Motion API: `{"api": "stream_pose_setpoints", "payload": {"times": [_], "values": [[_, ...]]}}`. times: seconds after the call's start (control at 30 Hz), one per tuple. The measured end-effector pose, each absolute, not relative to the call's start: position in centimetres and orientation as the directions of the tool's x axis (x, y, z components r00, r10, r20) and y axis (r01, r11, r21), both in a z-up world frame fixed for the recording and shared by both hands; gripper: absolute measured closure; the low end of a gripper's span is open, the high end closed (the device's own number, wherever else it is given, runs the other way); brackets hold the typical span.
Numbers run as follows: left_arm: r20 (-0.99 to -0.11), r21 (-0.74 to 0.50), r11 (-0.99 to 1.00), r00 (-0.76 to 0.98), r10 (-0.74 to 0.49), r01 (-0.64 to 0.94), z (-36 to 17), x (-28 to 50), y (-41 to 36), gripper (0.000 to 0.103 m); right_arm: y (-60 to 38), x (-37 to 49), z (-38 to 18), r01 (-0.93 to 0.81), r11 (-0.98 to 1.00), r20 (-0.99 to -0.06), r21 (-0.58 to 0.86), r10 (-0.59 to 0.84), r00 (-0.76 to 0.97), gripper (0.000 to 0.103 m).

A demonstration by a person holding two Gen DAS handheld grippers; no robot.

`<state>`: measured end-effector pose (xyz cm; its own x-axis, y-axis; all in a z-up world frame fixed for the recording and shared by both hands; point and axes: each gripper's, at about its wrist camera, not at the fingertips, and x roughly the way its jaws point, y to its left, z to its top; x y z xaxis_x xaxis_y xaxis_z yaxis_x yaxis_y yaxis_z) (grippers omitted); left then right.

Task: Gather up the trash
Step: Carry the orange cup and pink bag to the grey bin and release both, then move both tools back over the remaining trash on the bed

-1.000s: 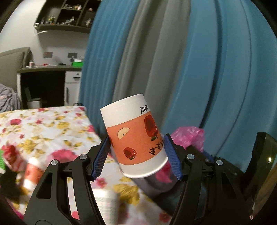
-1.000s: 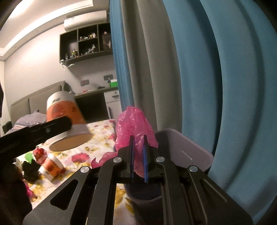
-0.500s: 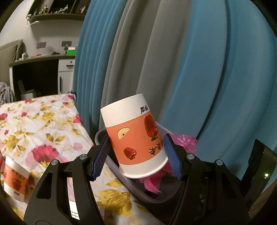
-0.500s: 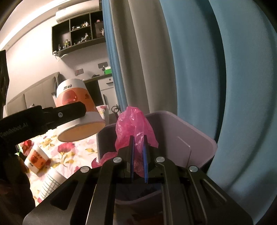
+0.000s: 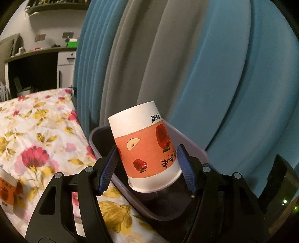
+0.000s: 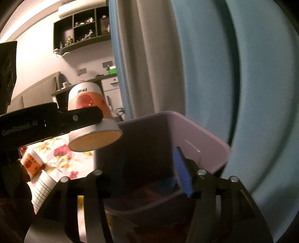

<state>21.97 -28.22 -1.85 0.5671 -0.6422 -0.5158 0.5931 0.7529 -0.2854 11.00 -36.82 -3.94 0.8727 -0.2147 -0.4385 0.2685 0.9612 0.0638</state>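
Place: a home bedroom
Bed: floral sheet, padded headboard
Window side: blue and grey curtains
Wall: figurine shelves, air conditioner

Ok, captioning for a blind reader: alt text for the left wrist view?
The left claw grips an upside-down orange paper cup over a lilac bin, beside a floral bedsheet and blue-grey curtains.

right tool opened, pink bag released, cup over bin
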Motion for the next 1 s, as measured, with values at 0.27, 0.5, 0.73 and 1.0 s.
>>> {"api": "stream_pose_setpoints", "payload": {"times": [0.27,0.5,0.73,1.0], "values": [[-0.589,-0.318,0.739,0.487,-0.645,0.594,-3.9,22.5,-29.8,0.036,-38.6,8.0,-4.4,0.362,0.931,-0.432,0.052,-0.306,0.848,0.042],[-0.575,-0.323,0.758,0.518,-0.633,0.567,-3.1,21.5,-28.9,0.022,-38.1,6.5,-3.3,0.354,0.931,-0.404,0.084,-0.293,0.866,0.042],[-0.501,-0.265,0.825,0.66,-0.56,0.5,-0.1,18.5,-23.6,0.007,-35.0,4.4,-1.0,0.281,0.953,-0.33,0.111,-0.231,0.915,0.032],[-0.456,-0.209,0.923,0.802,-0.385,0.324,0.3,13.8,-13.7,0.006,-29.5,2.8,0.2,0.147,0.983,-0.294,0.109,-0.11,0.95,0.017]]}}
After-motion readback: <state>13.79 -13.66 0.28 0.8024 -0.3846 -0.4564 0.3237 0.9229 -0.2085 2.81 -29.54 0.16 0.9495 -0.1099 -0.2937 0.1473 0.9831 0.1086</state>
